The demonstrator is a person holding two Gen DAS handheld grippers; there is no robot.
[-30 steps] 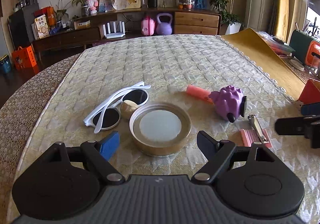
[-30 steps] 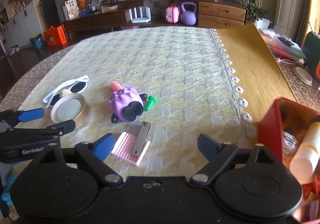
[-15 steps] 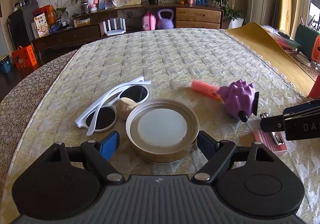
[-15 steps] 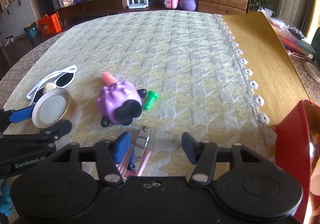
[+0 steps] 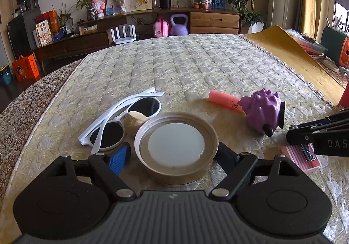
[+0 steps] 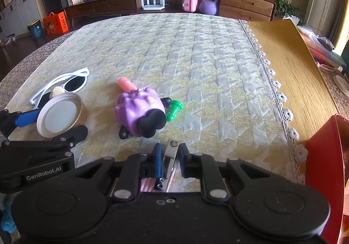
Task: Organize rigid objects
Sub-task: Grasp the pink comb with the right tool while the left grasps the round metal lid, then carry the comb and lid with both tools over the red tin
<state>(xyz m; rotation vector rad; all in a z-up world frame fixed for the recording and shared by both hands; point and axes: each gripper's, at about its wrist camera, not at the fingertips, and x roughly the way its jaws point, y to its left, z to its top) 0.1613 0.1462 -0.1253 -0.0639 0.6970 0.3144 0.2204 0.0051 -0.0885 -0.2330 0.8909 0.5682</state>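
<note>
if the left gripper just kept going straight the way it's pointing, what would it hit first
Most likely the round metal lid. It lies on the tablecloth directly ahead of the left gripper, between its open fingers. The white sunglasses sit off to the left of that line. Depth is hard to judge here.

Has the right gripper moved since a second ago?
Yes. In the left wrist view the right gripper has come in leftward toward the purple toy, onto the nail clipper, jaws just closed on it.

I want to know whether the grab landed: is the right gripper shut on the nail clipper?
Shut on it. The right gripper has just closed its pads against the nail clipper, which still lies on the pink comb.
</note>
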